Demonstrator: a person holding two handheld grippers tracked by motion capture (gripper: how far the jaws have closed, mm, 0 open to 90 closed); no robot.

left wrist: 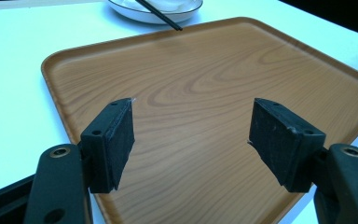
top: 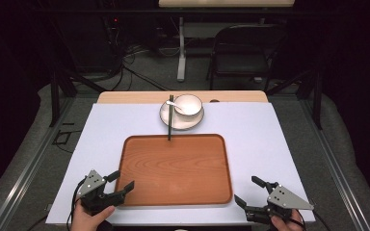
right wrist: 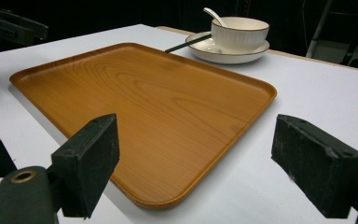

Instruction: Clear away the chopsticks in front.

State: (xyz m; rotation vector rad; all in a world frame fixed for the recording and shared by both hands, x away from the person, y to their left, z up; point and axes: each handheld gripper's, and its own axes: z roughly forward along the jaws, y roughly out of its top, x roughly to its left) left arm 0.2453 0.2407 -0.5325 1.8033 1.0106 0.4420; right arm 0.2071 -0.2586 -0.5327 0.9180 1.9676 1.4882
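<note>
A wooden tray [top: 176, 168] [left wrist: 205, 88] [right wrist: 135, 98] lies bare in the middle of the white table. Behind it a white plate [top: 181, 118] [right wrist: 228, 49] carries a white bowl [top: 189, 104] [right wrist: 239, 32] with a spoon [top: 174, 105] [right wrist: 213, 15] in it. Black chopsticks [top: 170, 118] [left wrist: 161, 14] [right wrist: 186, 43] lie across the plate's left side, their tips over the tray's far rim. My left gripper [top: 117, 182] [left wrist: 191, 140] hovers open over the tray's near left corner. My right gripper [top: 248, 190] [right wrist: 196, 158] stands open at the tray's near right corner. Nothing sits between either pair of jaws.
The white sheet [top: 279, 144] covers the table, with a wooden strip [top: 125, 96] at its far edge. A black folding chair [top: 243, 48] and a table leg [top: 181, 53] stand beyond on the floor.
</note>
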